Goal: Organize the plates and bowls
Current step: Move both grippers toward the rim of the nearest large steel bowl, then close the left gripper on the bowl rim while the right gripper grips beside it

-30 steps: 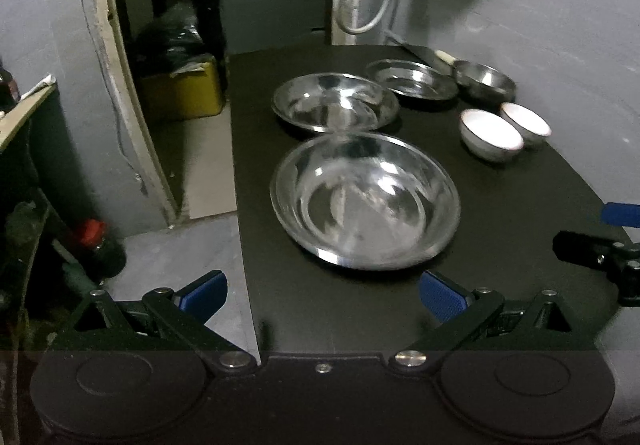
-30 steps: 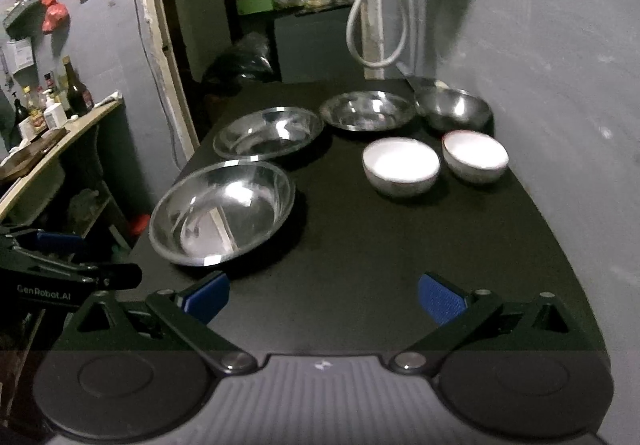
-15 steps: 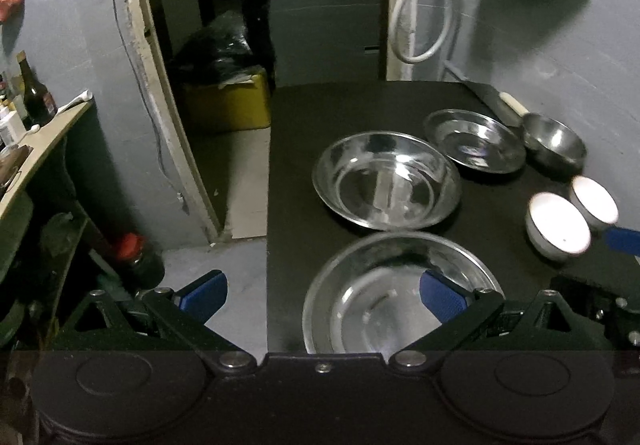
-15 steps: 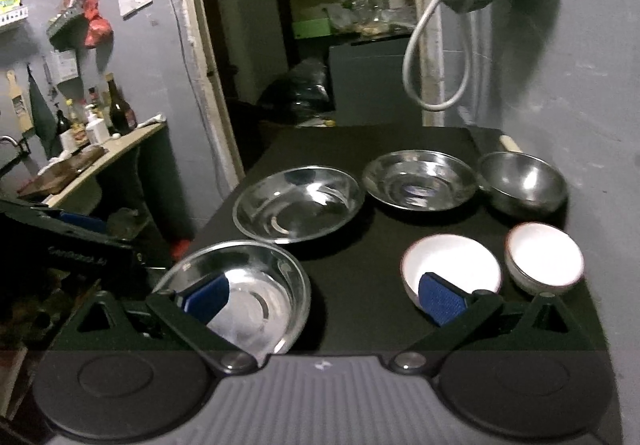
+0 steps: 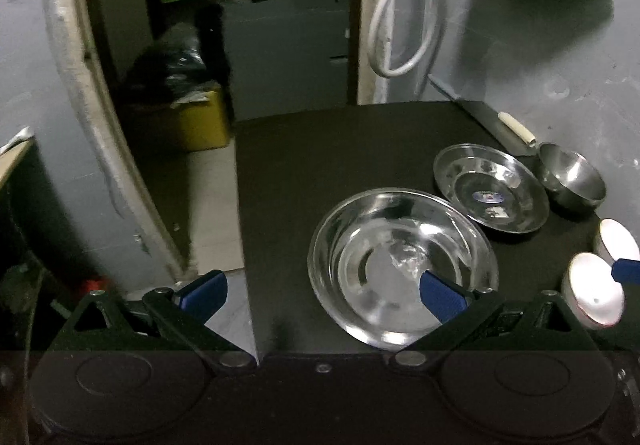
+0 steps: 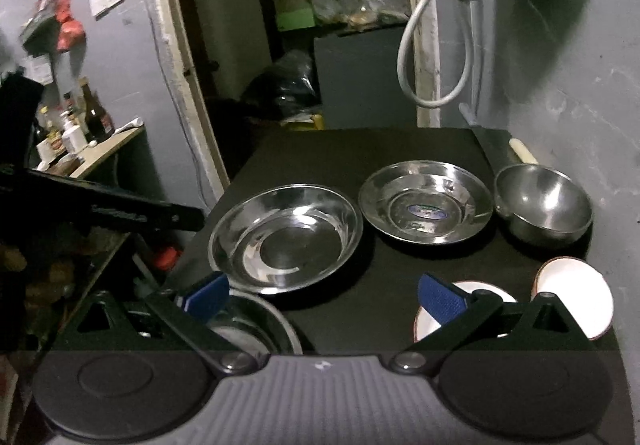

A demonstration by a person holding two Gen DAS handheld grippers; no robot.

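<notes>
Grippers have both advanced over the black tabletop [image 6: 320,149] within the last second: the left gripper [image 5: 320,291] and right gripper [image 6: 322,295] each have blue-padded fingers spread wide and hold nothing. Earlier the nearest large steel plate [image 6: 256,329] lay fully ahead; now only its rim shows under the right gripper's left finger. The second large steel plate [image 5: 402,263] sits under the left gripper's right finger, so a pick-up for stacking looks close, though nothing has been moved yet. Further out stands a smaller steel plate [image 6: 426,203] with a blue sticker at its centre, then a deep steel bowl [image 6: 544,205] at the far right. Two small white-lined bowls [image 6: 572,297] sit near right. The steel is polished, shallow-dished and probably slippery at its thin rims.
</notes>
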